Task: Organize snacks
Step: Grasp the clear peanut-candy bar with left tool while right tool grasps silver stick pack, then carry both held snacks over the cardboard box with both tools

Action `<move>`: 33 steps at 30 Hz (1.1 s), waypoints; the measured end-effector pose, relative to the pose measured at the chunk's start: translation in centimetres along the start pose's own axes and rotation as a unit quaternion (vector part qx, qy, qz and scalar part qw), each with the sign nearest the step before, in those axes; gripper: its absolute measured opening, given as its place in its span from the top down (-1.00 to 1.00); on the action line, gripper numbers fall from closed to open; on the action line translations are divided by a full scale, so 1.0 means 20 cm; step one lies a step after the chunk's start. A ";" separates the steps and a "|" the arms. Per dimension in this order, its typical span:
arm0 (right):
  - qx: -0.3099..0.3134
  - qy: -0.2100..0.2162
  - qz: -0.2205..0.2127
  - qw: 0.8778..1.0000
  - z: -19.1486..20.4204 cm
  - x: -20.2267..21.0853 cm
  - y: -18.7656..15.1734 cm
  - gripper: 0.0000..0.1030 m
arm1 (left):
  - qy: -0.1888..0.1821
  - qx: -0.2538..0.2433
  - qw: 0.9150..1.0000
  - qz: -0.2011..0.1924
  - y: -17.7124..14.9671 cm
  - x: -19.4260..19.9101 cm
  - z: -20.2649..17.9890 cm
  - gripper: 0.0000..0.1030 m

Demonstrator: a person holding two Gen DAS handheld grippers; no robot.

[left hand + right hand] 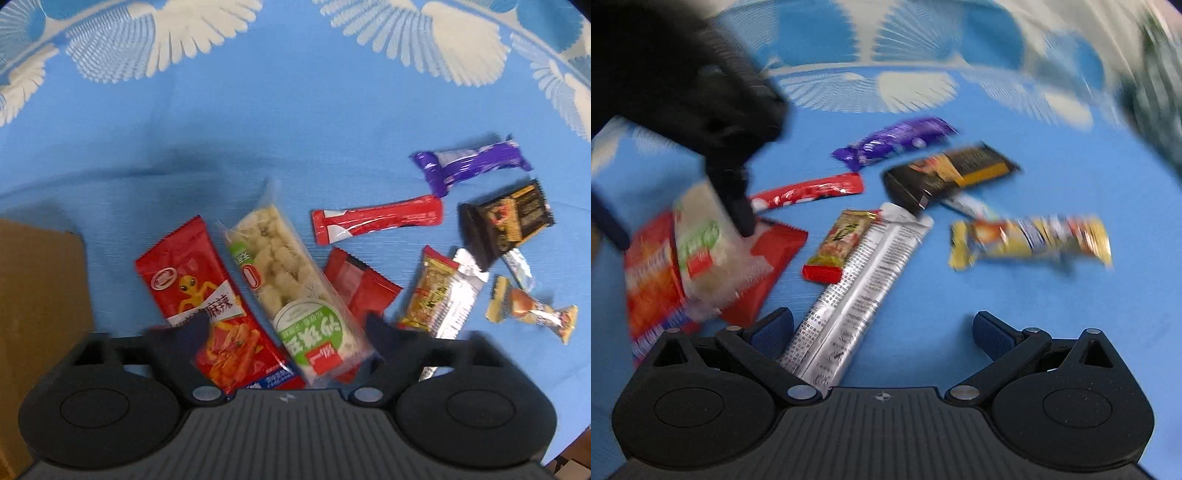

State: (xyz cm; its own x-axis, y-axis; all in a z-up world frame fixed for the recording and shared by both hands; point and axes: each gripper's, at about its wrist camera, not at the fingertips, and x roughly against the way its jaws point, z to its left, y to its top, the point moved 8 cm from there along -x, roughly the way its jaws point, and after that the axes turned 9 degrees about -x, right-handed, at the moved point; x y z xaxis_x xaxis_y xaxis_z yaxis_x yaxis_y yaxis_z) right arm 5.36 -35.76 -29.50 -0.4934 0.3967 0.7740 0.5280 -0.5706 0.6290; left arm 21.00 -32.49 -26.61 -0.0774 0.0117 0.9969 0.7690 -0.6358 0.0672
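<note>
Left gripper (288, 332): jaws spread wide over the clear rice-puff pack (295, 284) and red spicy-strip packet (207, 299); contact impossible to judge (fingertips blurred).
Right gripper (882, 332): fingers parted, holding nothing; silver sachet (857, 291) lies between them, its near end hidden under the body.
Snacks: scattered on the blue cloth (258, 140); purple bar (472, 162), red stick (376, 219), black pack (506, 221).
Cardboard box (37, 295): cut off at left.
Yellow wrapper (1034, 238): smeared, unreadable.
</note>
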 end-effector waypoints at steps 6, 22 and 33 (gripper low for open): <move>0.000 0.021 -0.018 1.000 -0.06 0.09 0.00 0.47 | 0.007 0.005 1.000 -0.028 -0.05 0.06 0.05 0.22; -0.149 0.072 -0.032 0.986 -0.29 0.80 -0.01 0.61 | -0.042 -0.021 0.988 -0.150 -0.81 0.82 0.18 0.22; -0.097 0.154 -0.038 0.982 0.02 1.49 -0.25 0.61 | 0.016 0.017 0.982 -0.189 -1.53 1.18 0.59 0.22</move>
State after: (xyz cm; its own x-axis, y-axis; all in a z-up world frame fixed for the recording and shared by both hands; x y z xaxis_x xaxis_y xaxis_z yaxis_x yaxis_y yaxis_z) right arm -11.67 -20.77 -9.52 -0.7283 0.2241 0.6476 0.3539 -0.6863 0.6355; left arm 3.12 -3.69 -4.68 -0.3804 0.2171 0.8990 0.7028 -0.5640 0.4336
